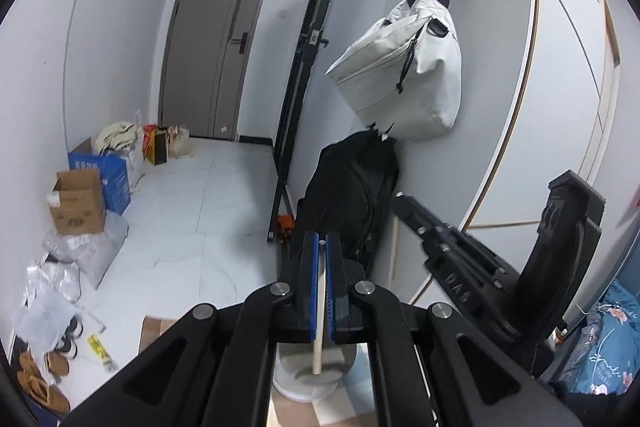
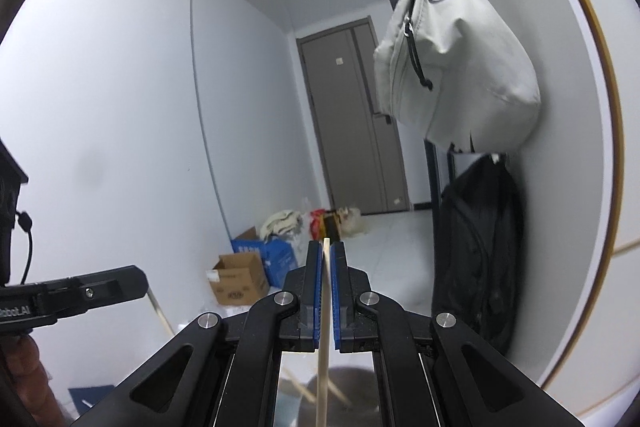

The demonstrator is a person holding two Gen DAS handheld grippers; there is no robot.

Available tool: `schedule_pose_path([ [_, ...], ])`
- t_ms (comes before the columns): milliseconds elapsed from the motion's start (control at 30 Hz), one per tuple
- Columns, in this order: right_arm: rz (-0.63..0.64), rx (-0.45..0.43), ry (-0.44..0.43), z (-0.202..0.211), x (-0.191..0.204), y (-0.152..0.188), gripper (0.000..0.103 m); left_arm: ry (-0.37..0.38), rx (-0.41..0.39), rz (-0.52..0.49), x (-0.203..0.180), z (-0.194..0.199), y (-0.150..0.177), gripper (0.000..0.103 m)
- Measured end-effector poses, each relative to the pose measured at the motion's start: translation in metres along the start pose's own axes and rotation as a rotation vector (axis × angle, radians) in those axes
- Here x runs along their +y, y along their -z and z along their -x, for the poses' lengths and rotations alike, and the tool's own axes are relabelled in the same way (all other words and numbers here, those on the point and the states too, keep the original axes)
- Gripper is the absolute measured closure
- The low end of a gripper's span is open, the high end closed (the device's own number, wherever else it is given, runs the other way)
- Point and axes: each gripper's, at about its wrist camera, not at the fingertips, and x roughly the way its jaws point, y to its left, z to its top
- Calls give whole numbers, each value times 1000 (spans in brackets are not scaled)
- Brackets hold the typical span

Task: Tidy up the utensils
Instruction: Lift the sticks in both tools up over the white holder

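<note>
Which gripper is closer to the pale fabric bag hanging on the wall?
Right. The right gripper, shut on a wooden chopstick, is just below and left of the pale fabric bag; the left gripper, shut on a second chopstick, sits farther left.

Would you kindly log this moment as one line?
left gripper: shut on pale wooden chopstick | right gripper: shut on second pale wooden chopstick | round white holder: below left

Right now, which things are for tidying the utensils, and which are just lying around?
For the job:
left gripper, shut on a chopstick
right gripper, shut on another chopstick
round holder below

Just lying about:
white bag on the wall
black backpack
cardboard box
shoes
</note>
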Motion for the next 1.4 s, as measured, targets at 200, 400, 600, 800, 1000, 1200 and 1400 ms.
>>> schedule_pose_path([
  [200,20,-31,8,-24,-11,-9,100,-3,-1,-27,-7,-23,-9,103],
  [400,-28,-55,0,-50,-32,-7,100,2,24,-20,3,-44,-5,103],
  [600,-53,-73,3,-73,-46,4,100,4,50,-15,6,-60,-4,103],
  [800,-70,-72,4,-86,-53,21,100,12,75,-19,10,-72,1,103],
  [1000,-31,-83,5,-90,-51,27,100,22,101,-13,14,-83,4,103],
  [1200,4,-79,-7,-85,-42,37,100,21,110,-19,13,-85,8,103],
  [1400,-3,-56,-7,-85,-45,48,100,46,102,-43,13,-90,14,103],
])
